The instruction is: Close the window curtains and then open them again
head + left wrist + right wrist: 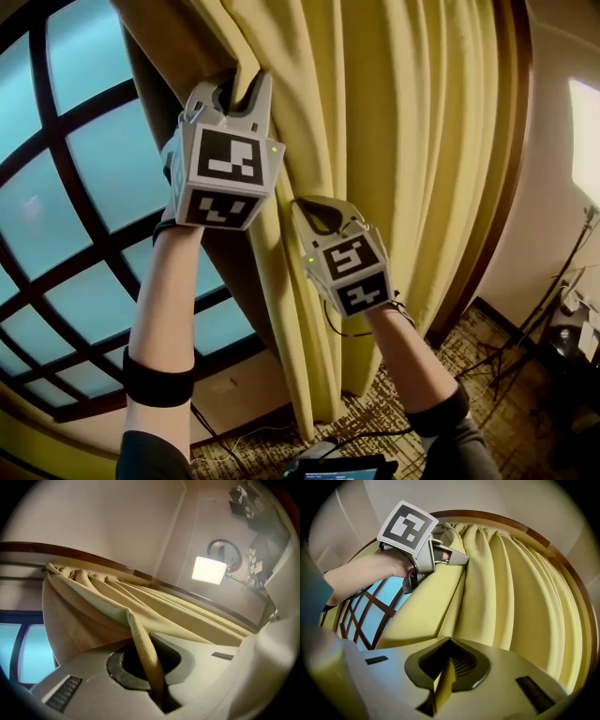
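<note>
A yellow curtain [403, 141] hangs bunched at the right of a window [75, 197] with a dark wooden grid and blue panes. My left gripper [239, 86] is high up and shut on a fold at the curtain's left edge. That fold [140, 639] runs down between the jaws in the left gripper view. Lower and to the right, my right gripper [319, 208] is shut on the curtain's edge as well. A thin strip of the fabric [443, 681] is pinched between the jaws in the right gripper view. The left gripper [440, 555] shows there too, up against the curtain.
A curved dark wooden frame [514, 141] borders the curtain on the right. Stands and cables [553, 319] are at the right over patterned carpet [394, 412]. A bright light panel [208, 570] hangs on the wall. A dark device [342, 466] sits at the bottom edge.
</note>
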Tool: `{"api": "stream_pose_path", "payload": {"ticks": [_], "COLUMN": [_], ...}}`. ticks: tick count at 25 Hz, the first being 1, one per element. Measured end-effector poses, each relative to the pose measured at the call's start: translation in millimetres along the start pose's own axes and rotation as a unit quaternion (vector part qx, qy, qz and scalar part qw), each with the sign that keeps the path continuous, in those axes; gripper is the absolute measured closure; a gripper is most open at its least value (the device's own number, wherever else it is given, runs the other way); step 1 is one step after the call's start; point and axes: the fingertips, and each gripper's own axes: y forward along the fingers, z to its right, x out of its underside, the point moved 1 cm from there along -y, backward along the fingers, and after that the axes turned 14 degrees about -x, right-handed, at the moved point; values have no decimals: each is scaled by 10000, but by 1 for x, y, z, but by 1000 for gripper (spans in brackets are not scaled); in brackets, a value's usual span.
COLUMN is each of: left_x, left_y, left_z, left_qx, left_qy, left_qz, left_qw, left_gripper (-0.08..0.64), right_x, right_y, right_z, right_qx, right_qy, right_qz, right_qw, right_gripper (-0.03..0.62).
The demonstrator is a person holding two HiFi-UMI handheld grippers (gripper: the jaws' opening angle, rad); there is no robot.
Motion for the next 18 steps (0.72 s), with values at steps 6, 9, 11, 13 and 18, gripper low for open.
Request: {"api": "stream_pose_path", "payload": {"ticks": [6,9,11,13,18], "left_x": [-9,-10,-4,1,-29], "left_y": [19,30,40,44,56], "left_z": [10,44,86,108,118], "left_qx": [65,496,879,1053,1091], "left_qy": [56,223,356,313,173], "left_qz": [46,-15,-63,-66,115], "left_qw": [10000,9985,9955,9939,9938], "left_gripper": [558,560,560,560,560], "right_x": [7,9,10,11,27], "right_y": [-5,-8,-11,-13,-46], "right_z": [29,41,50,52,76], "right_qx": [168,203,296,402,726], "right_qy": [145,135,90,55,124], "right_qz": [10,11,-30,-137,-336], "right_qw": [9998,9997,9995,9991,9967], "right_gripper": [574,574,572,575,575]}}
